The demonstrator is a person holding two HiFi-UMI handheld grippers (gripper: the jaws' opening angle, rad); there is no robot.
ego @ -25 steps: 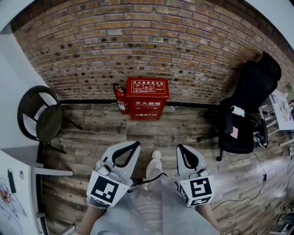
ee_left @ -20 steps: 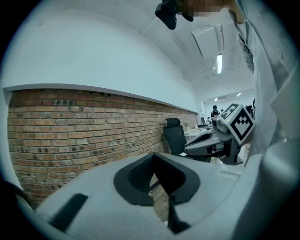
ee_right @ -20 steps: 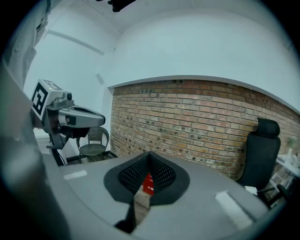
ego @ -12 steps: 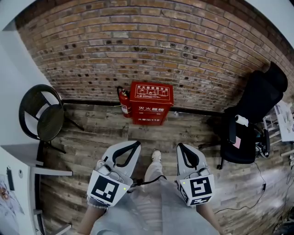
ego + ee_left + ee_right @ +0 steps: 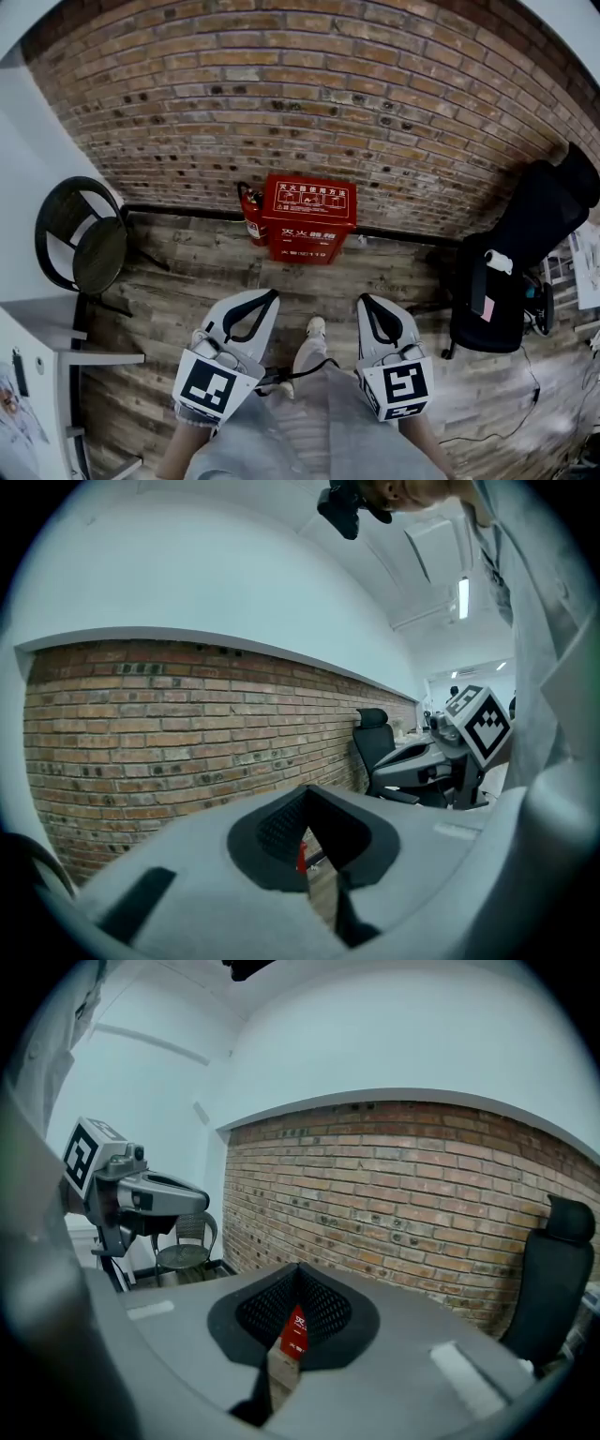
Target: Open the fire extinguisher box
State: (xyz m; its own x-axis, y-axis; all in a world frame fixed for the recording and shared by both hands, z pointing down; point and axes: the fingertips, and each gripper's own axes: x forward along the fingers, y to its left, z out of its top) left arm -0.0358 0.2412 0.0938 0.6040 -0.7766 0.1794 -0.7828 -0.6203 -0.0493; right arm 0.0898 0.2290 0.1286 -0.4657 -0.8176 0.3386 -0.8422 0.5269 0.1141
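1. Nearest to me, and farthest out from the brick wall (image 5: 309, 103), are my two tongs. The left gripper (image 5: 272, 292) has its jaws together with nothing between them. The right gripper (image 5: 364, 298) is likewise closed and empty. Both point toward the wall, side by side.

2. Between the tongs and the wall lies a stretch of bare wooden floor (image 5: 394, 272). So the fire extinguisher box (image 5: 311, 217) is well apart from both tips, with nothing touched yet.

3. The box stands on the floor at the foot of the wall, its back against the bricks. It sits almost straight ahead, in line with the gap between my tongs. In each gripper view a sliver of red shows through the slit of the jaws. I judge neither hand clearly nearer.

4. The box's long axis runs along the wall, crosswise to the way my tongs point. Its lettered front faces out from the wall toward me, and its lid looks shut. I expect to come in square to that front.

5. A red extinguisher (image 5: 250, 214) stands just beside the box's left end, also at the wall, so the left gripper has less room there.
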